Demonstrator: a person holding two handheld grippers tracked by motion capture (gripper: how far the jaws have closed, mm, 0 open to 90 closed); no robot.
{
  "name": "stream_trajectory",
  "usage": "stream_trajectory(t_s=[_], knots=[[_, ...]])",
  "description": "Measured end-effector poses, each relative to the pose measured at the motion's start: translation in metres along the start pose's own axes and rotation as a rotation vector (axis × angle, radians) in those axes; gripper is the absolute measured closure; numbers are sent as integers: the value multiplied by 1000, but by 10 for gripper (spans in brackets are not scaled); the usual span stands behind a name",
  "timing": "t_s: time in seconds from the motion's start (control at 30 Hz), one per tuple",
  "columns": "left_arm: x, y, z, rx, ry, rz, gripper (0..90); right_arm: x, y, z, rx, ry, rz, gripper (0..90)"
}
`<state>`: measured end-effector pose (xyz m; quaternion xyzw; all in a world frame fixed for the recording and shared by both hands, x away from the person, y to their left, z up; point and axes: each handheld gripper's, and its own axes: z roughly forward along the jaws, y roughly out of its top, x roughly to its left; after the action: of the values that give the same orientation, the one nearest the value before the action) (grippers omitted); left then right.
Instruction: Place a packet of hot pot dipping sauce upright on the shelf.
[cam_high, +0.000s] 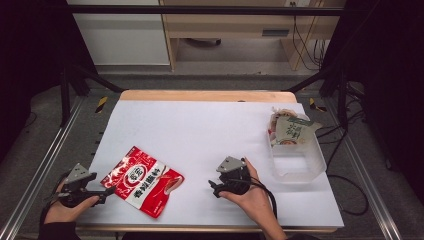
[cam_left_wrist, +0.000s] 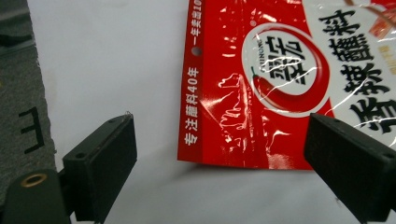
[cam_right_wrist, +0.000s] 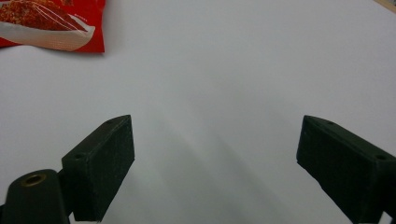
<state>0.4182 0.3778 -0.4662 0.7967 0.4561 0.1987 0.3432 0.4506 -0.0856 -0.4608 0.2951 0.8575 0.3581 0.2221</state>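
Your left gripper (cam_high: 102, 192) sits jaws wide, empty, just beside the red packet (cam_high: 142, 181); right gripper (cam_high: 216, 188) wide open, empty, over the white table (cam_high: 200, 125).

Two handheld grippers, matte black throughout. Left gripper (cam_high: 103, 194): grey three-cornered plate on top, dark body, black cable trailing near the wrist. Right gripper (cam_high: 214, 189): same grey plate with small dark fastener dots, black cable looping back along the forearm. Dark sleeve on the left forearm (cam_high: 56, 231); bare right hand (cam_high: 254, 196). In the left gripper view and the right gripper view alike: blocky rectangular jaws, flat inner faces, small round recessed holes on the upper surfaces, and a brass-coloured threaded insert in the rounded black mount at lower left.
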Motion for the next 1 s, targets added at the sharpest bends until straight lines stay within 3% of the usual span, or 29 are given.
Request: stream_trajectory(t_s=[0.73, 0.9, 1.0], knots=[[-5, 1, 10, 38, -93, -18, 171, 2, -2, 5, 30, 12, -17, 121], [-8, 4, 5, 20, -105, -21, 199, 2, -2, 5, 34, 13, -21, 121], [-11, 7, 2, 5, -138, -26, 244, 2, -2, 5, 35, 12, -28, 121]])
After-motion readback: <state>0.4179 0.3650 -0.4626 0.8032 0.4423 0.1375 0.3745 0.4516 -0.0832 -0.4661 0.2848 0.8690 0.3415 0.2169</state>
